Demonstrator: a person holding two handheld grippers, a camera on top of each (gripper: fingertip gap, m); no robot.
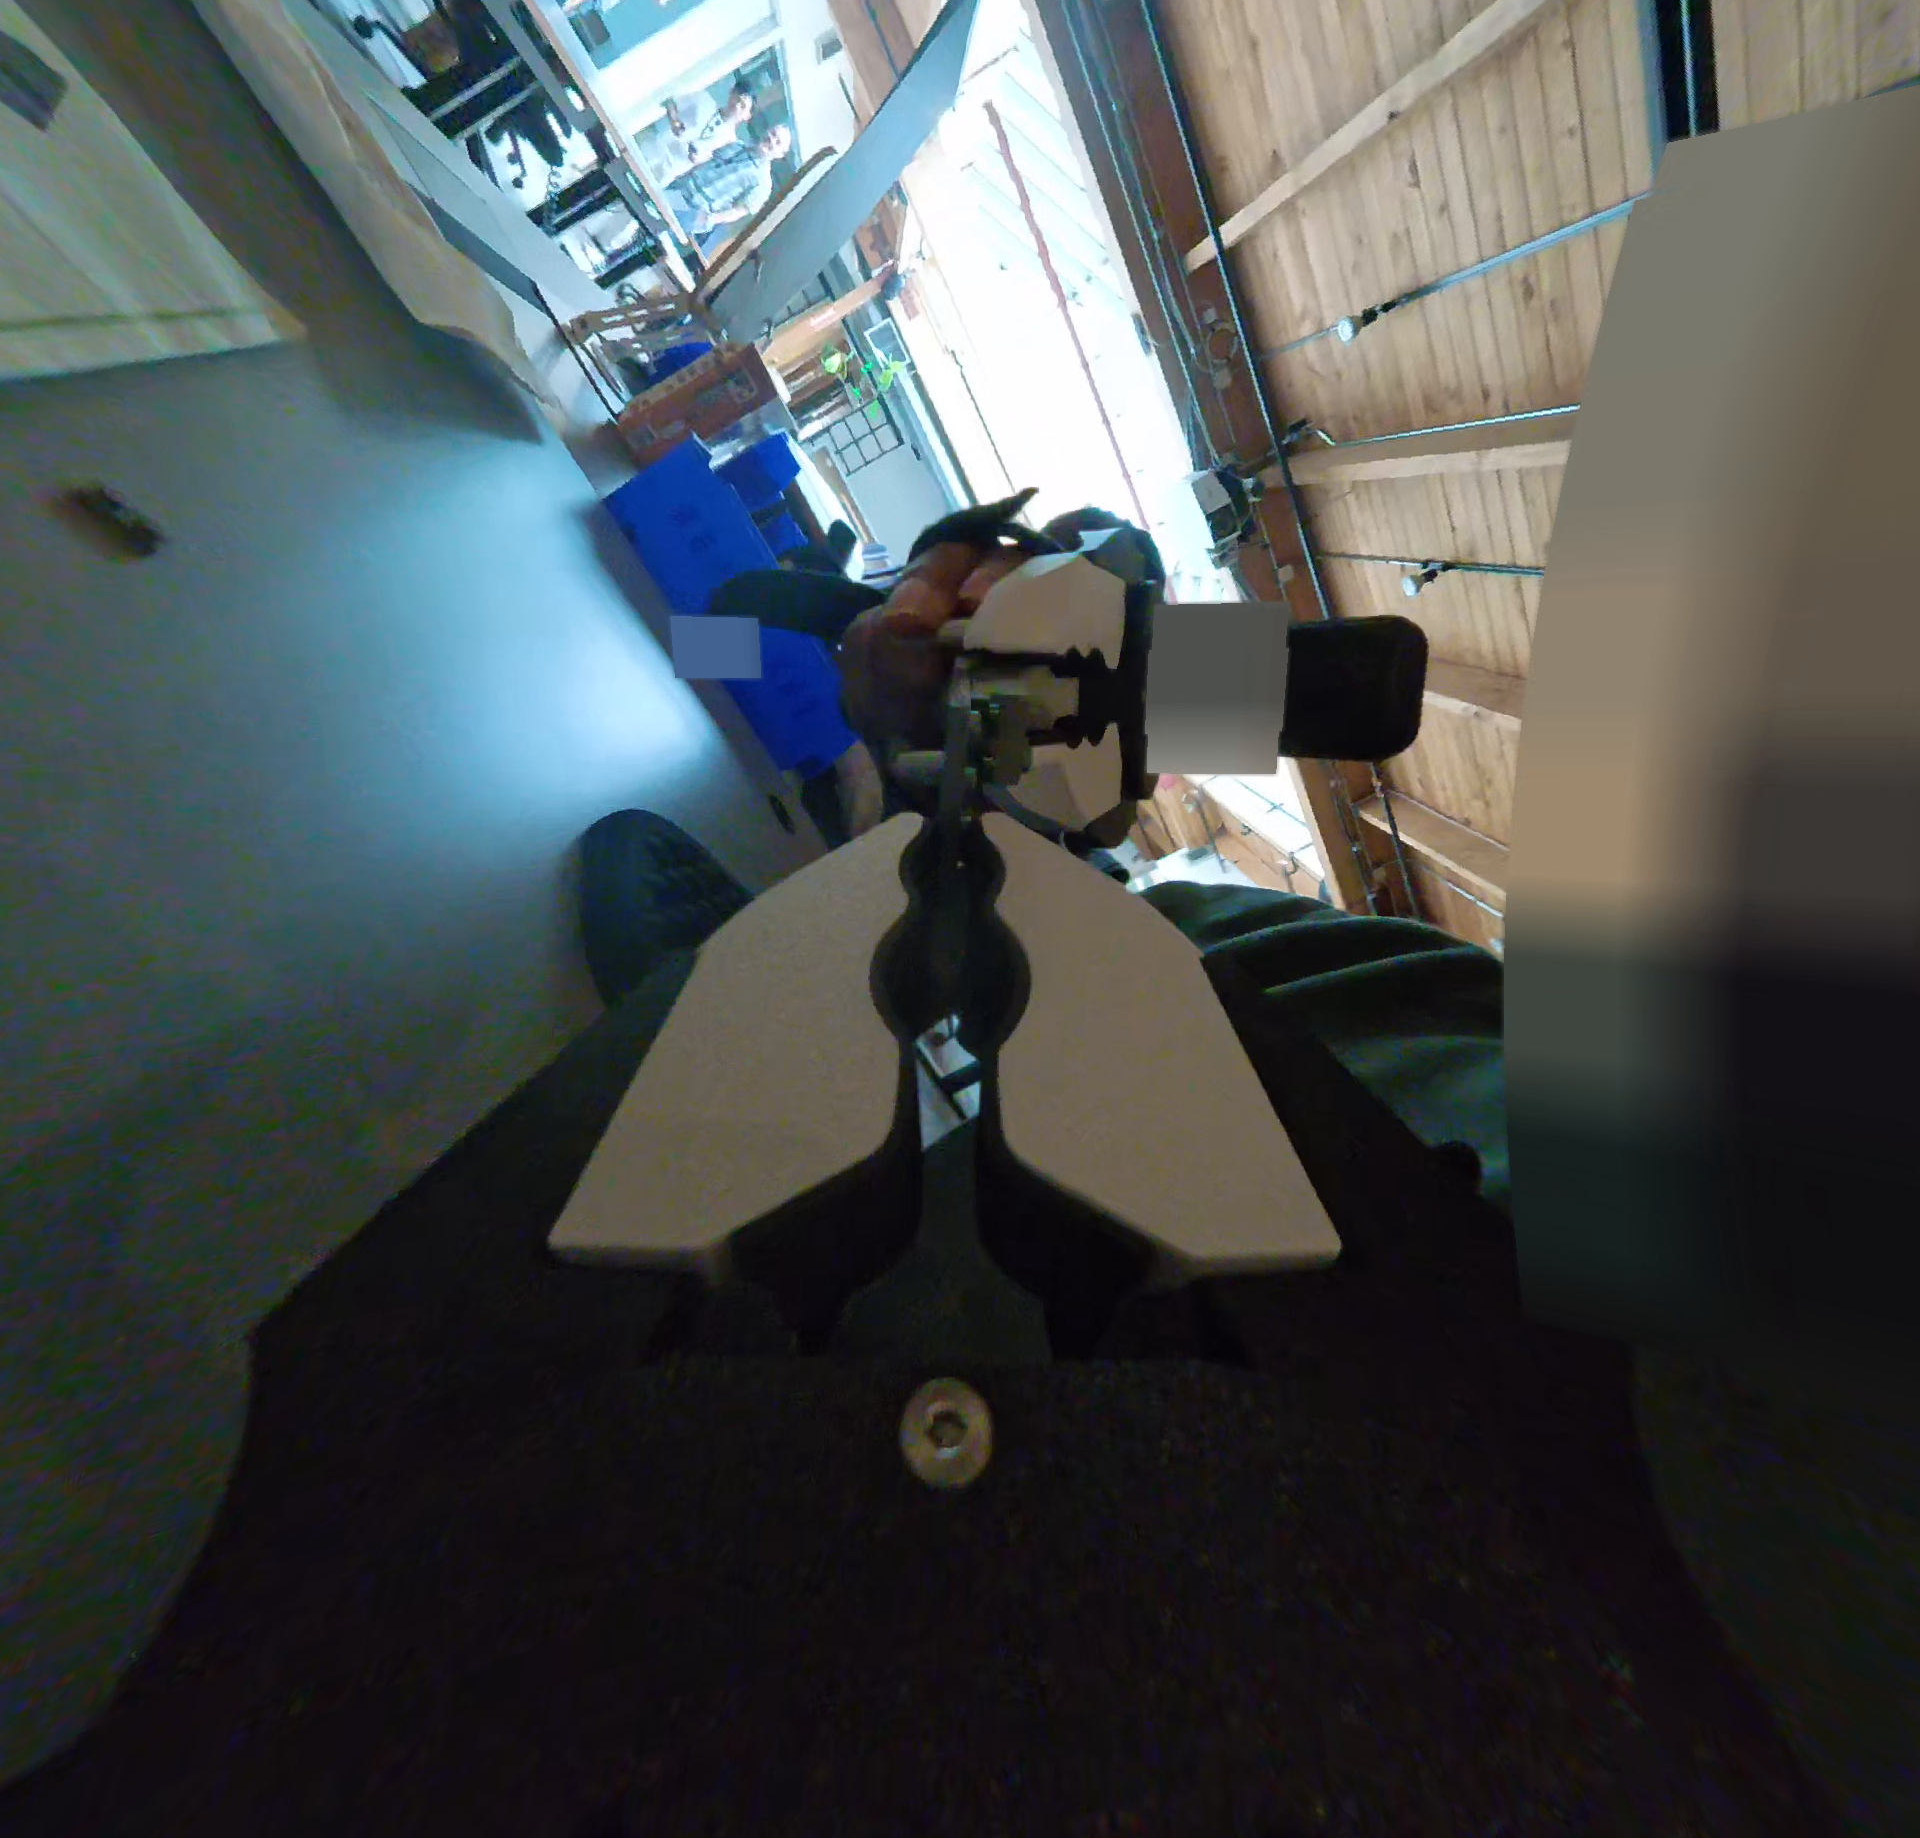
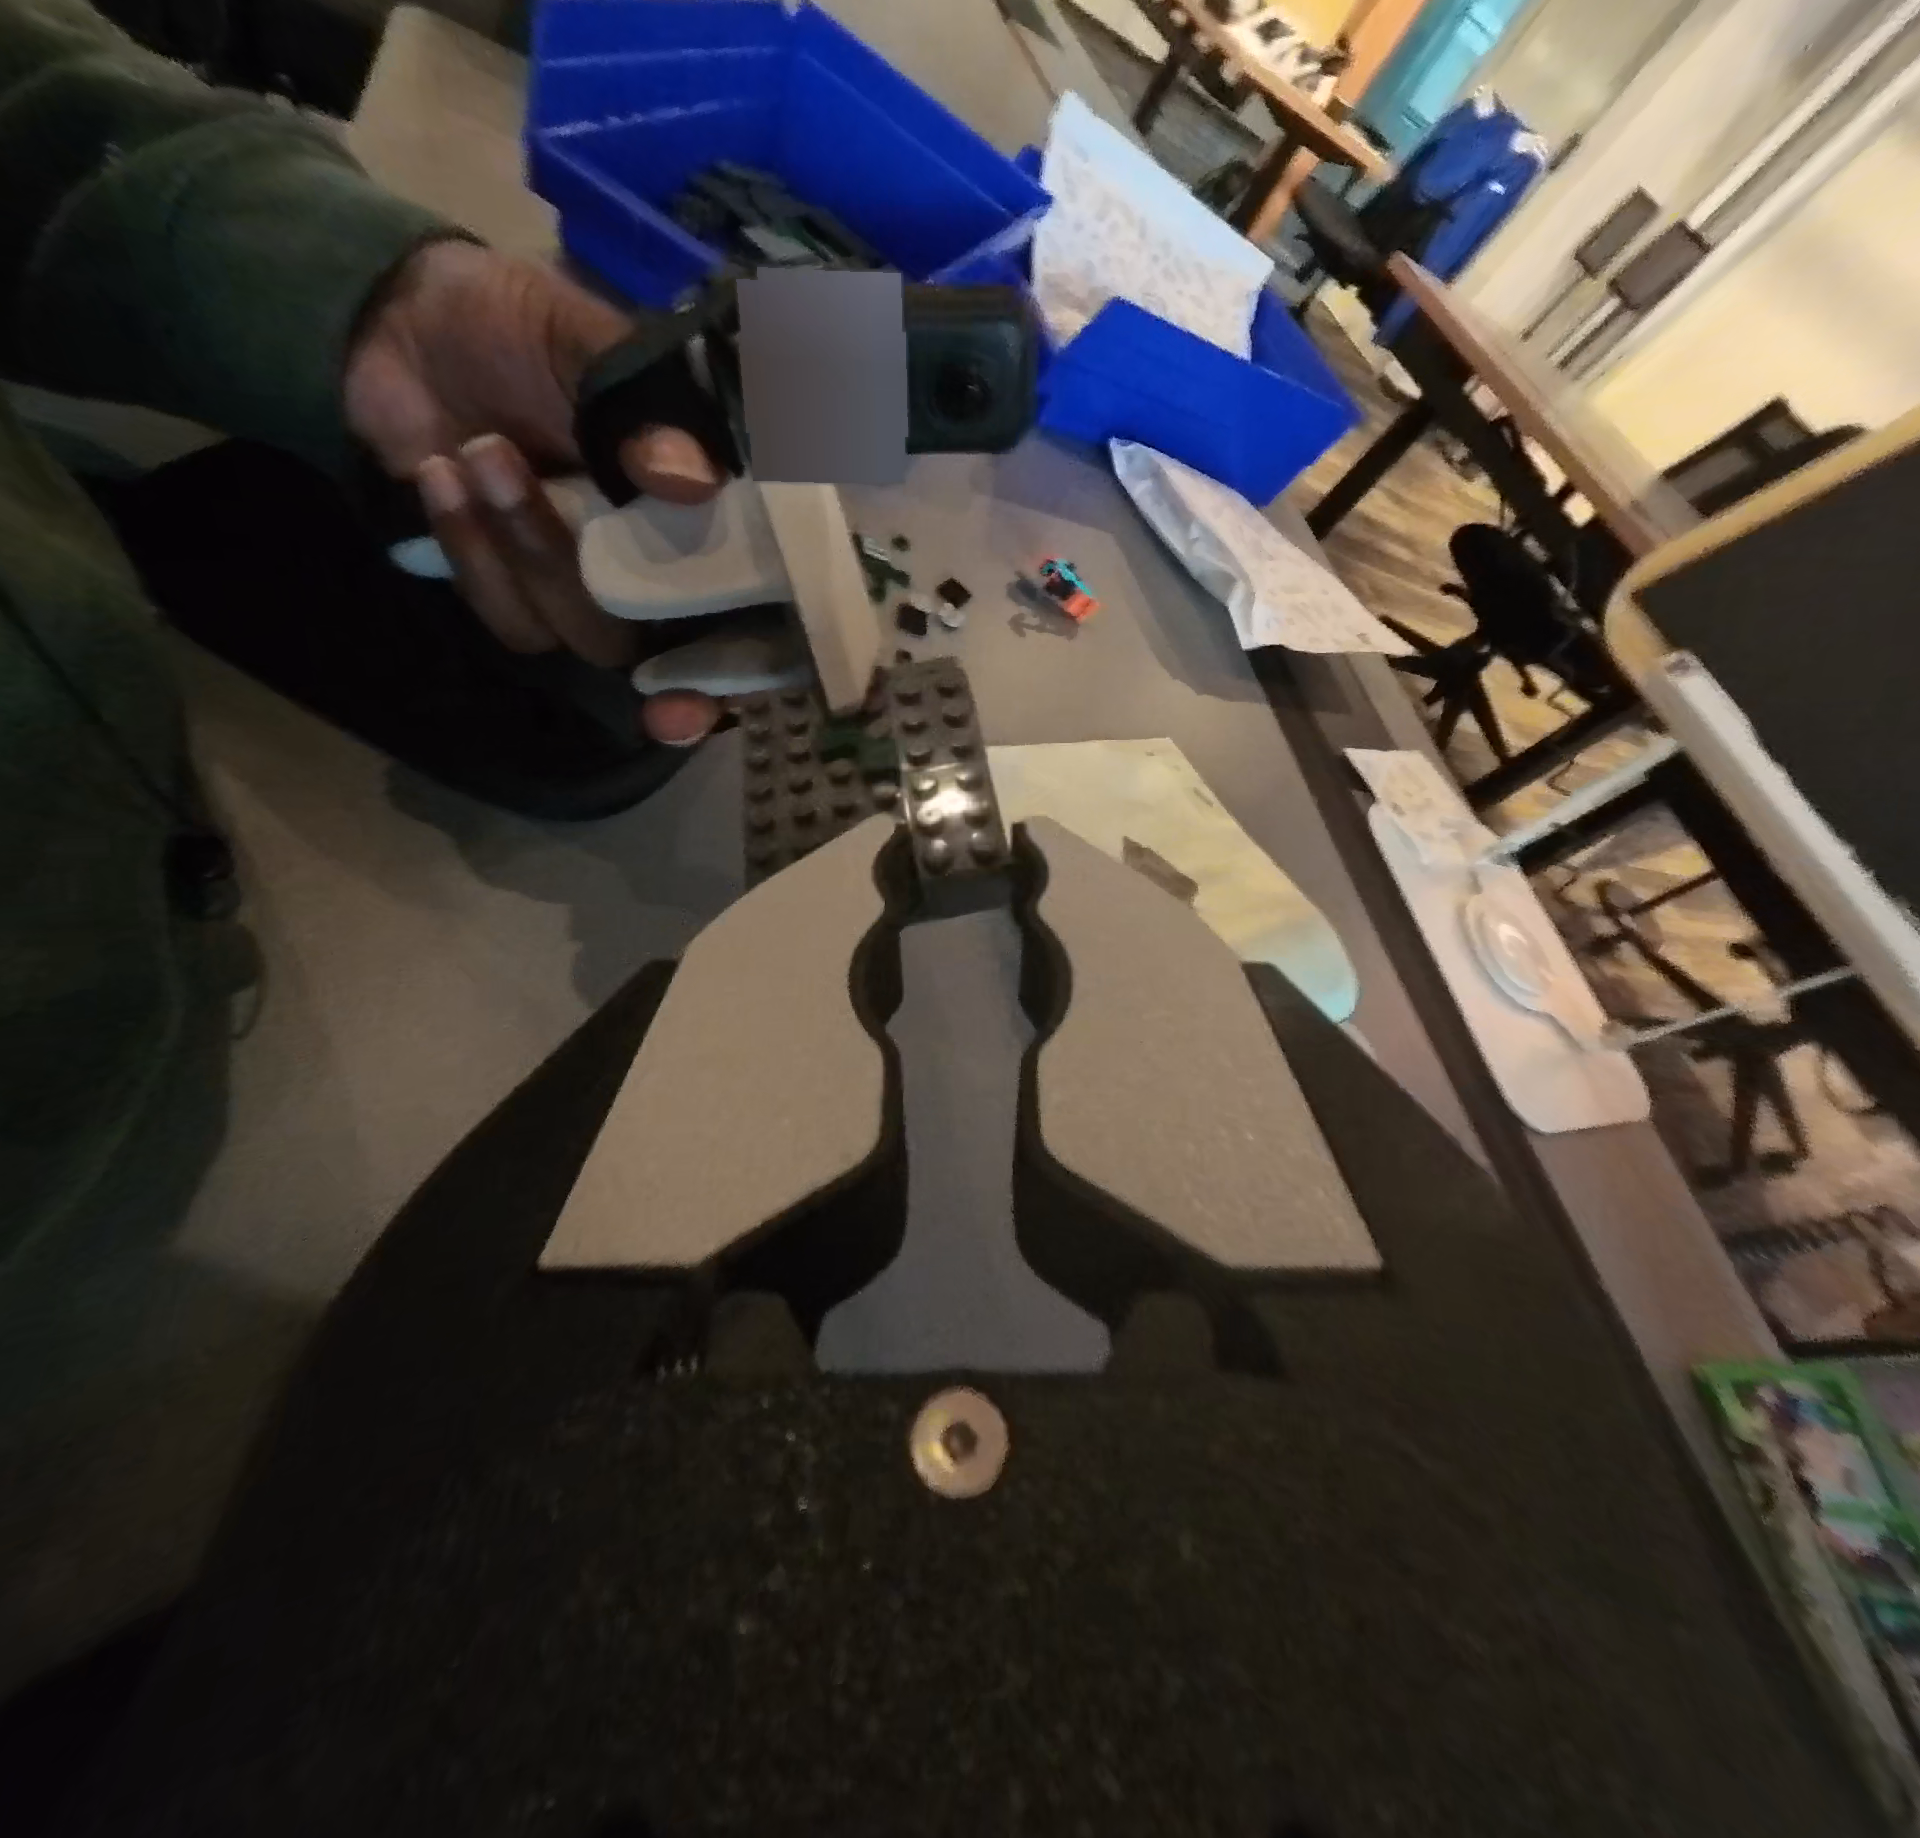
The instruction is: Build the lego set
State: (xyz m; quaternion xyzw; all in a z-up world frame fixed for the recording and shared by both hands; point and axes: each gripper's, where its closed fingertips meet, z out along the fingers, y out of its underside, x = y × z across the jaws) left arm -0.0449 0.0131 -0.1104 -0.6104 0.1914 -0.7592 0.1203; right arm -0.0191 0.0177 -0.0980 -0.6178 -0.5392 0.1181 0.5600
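Note:
A dark studded lego baseplate (image 2: pixel 795 791) is held above the grey table (image 2: pixel 1039 676) between both grippers. My right gripper (image 2: pixel 956 853) is shut on a long dark grey two-stud-wide brick (image 2: pixel 940 749) that lies along the baseplate's right side. My left gripper (image 2: pixel 790 635), held by a hand (image 2: pixel 488 396), meets the plate's far end. In the left wrist view my left gripper (image 1: pixel 951 832) is almost closed on the plate, seen edge-on as a thin dark strip (image 1: pixel 956 749). The right gripper (image 1: pixel 1049 692) faces it from beyond. Small green pieces (image 2: pixel 847 744) sit on the plate.
Two blue bins (image 2: pixel 769 157) (image 2: pixel 1174 375) stand at the back of the table, with printed paper sheets (image 2: pixel 1143 240) between them. Several small loose pieces (image 2: pixel 935 604) and a small coloured build (image 2: pixel 1065 588) lie behind the plate. A sheet (image 2: pixel 1122 801) lies under it. The table edge (image 2: pixel 1403 749) runs along the right. Less than 4 cm separates the two grippers' tips.

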